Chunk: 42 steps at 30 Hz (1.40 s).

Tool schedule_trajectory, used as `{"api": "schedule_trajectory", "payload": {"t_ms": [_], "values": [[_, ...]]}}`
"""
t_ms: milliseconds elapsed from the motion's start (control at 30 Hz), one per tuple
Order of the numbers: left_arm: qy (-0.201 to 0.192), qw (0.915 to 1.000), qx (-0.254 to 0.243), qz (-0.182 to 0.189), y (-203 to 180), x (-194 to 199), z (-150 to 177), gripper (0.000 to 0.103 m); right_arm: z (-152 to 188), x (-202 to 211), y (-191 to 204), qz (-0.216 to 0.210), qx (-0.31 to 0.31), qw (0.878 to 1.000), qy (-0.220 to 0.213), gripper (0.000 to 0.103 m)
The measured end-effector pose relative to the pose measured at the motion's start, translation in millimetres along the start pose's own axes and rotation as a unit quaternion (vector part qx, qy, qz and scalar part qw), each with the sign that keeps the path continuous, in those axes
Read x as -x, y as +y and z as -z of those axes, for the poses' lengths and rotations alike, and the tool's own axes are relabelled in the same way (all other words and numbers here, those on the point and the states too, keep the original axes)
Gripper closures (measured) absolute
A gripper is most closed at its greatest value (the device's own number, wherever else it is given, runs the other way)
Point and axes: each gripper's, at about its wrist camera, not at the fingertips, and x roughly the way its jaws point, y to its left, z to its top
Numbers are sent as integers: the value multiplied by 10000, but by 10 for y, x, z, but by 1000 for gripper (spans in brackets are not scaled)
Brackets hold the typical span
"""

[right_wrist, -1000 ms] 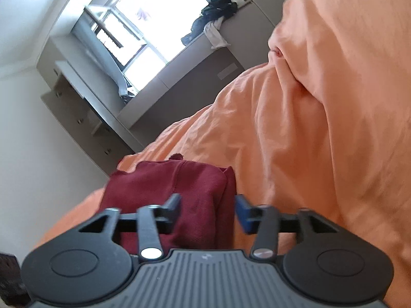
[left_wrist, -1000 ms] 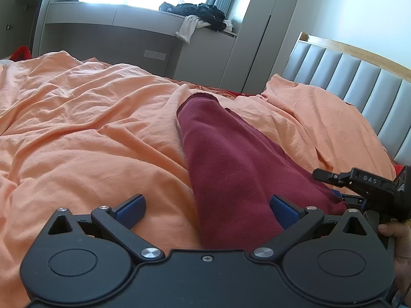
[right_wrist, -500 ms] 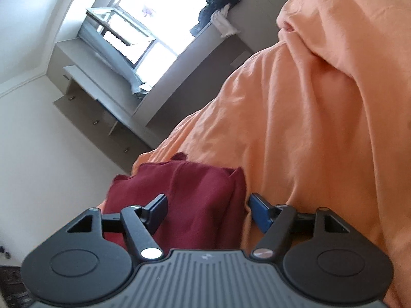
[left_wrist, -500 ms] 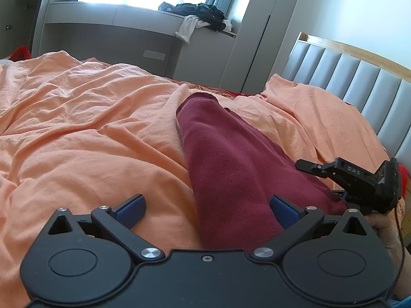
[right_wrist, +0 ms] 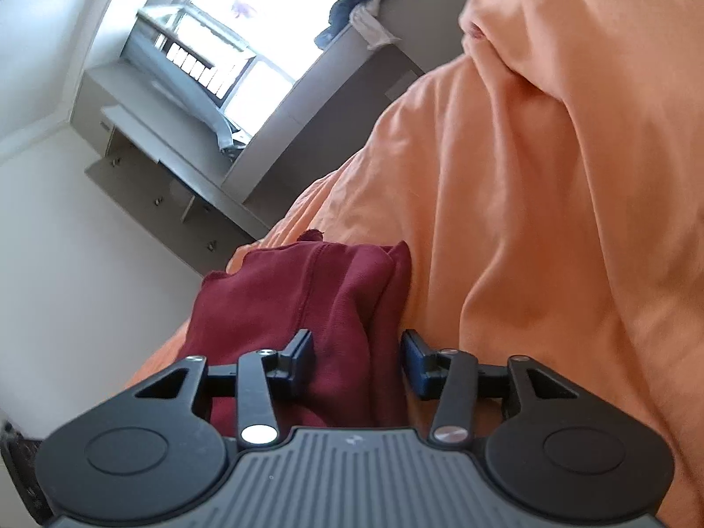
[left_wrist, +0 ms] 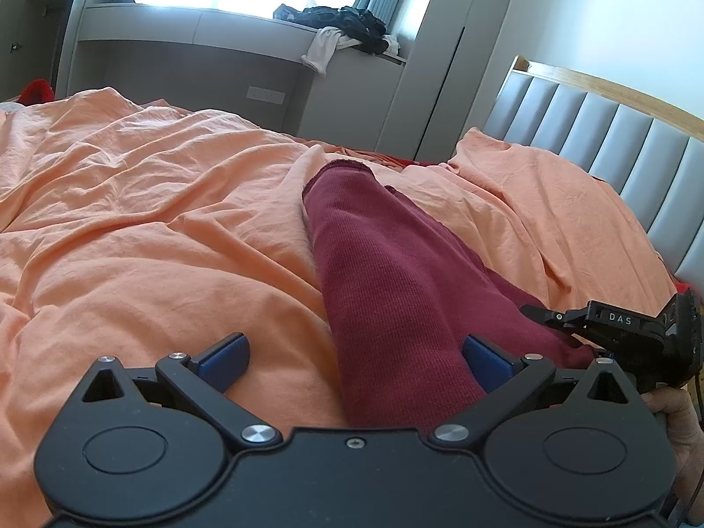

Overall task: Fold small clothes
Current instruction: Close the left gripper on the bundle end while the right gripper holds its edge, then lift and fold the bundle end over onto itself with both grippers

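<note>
Here, on the bed (left_wrist: 145, 237), under an orange sheet, lies the garment (left_wrist: 396, 281), maroon, folded long. Left gripper (left_wrist: 352, 352) with jaws wide, straddling its near end. Right gripper (right_wrist: 358, 352) with jaws closing around a bunched edge, not yet pinching. Risk: catching only the top layer, or sheet too, so undoing the fold.

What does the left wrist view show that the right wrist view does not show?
Only the left wrist view shows the grey padded headboard, the wide-open left gripper and the hand that holds the right gripper from the side. Only the right wrist view shows the right gripper's jaws from behind, closing with a fold of the dark red garment between them. Both views show the dark red garment, the orange bedsheet and the dark clothes on the window ledge.
</note>
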Motion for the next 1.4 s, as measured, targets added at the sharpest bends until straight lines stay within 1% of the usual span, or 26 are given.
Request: {"api": "schedule_trajectory", "payload": {"t_ms": [133, 333, 433, 567, 600, 633, 767, 867, 967, 1067, 1133, 1167, 1200, 1233, 1267, 1333, 1367, 1400], "values": [[35, 10000, 28, -1, -2, 0, -1, 0, 0, 13, -35, -86, -177, 9998, -47, 52], [64, 10000, 34, 17, 2, -7, -9, 0, 27, -36, 25, 48, -14, 9999, -101, 53], [63, 10000, 41, 19, 2, -5, -9, 0, 71, -42, 114, 171, 193, 9996, -122, 53], [64, 10000, 43, 16, -3, -1, -6, 0, 119, -28, 256, 333, 582, 9976, -169, 59], [63, 10000, 34, 18, -8, 1, -4, 0, 130, -22, 280, 327, 657, 9972, -172, 66], [70, 10000, 18, 30, -15, -1, -4, 0, 146, -25, 314, 320, 712, 9968, -175, 67], [171, 9997, -81, 180, -45, -5, -12, 0, 197, -27, 410, 467, 1046, 9931, -241, 70], [338, 9986, -112, 380, -67, -19, -34, 0, 216, -20, 439, 488, 1060, 9928, -267, 71], [482, 9977, -75, 461, -85, -43, -47, 2, 238, -2, 474, 533, 1131, 9917, -305, 73], [641, 9967, -143, 474, -121, -70, -76, 11, 256, 19, 534, 617, 1322, 9886, -366, 76], [797, 9946, -51, 657, -126, -99, -112, 27, 260, 28, 593, 655, 1451, 9864, -395, 81], [884, 9936, 61, 699, -126, -124, -132, 28, 256, 39, 624, 652, 1516, 9855, -406, 84], [945, 9932, 171, 661, -123, -144, -156, 31, 249, 55, 654, 630, 1578, 9845, -441, 85], [994, 9928, 236, 631, -124, -160, -183, 37, 239, 73, 676, 601, 1624, 9837, -478, 85], [1023, 9926, 282, 586, -131, -163, -211, 40, 229, 86, 711, 575, 1661, 9831, -514, 86], [1060, 9927, 316, 481, -164, -151, -266, 53, 210, 113, 783, 496, 1737, 9818, -583, 87], [1060, 9932, 269, 411, -197, -133, -302, 57, 207, 124, 821, 470, 1806, 9805, -615, 87], [1040, 9939, 173, 338, -242, -106, -337, 68, 210, 133, 877, 455, 1899, 9784, -676, 87]]}}
